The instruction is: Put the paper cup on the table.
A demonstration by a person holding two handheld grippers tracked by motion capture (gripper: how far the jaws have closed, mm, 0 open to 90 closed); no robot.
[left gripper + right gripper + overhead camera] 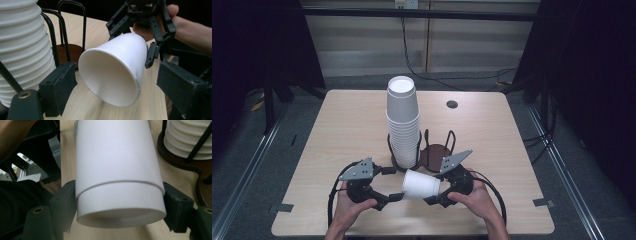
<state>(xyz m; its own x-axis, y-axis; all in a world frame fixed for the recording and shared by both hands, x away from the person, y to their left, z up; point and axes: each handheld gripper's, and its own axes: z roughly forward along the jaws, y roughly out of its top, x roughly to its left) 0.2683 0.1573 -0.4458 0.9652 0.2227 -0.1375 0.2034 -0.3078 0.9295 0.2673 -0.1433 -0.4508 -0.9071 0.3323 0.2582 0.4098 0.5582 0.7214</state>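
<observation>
A white paper cup (421, 185) lies on its side just above the table's front, mouth toward my left gripper (394, 183). My right gripper (434, 187) is shut on its base end; in the right gripper view both pads (63, 205) press the cup (117, 170) from either side. In the left gripper view the cup's open mouth (117, 70) hangs just beyond my left gripper (116, 85), whose jaws stand apart without pressing on it, and the right gripper (130, 50) holds the far end. A tall stack of white cups (402, 120) stands in a wire holder (434, 150).
The holder has a brown round base (70, 50) and black wire hoops, one bay filled by the stack (22, 45), the other bare (175, 157). A round cable hole (452, 104) sits at the table's far side. Both hands rest near the front edge.
</observation>
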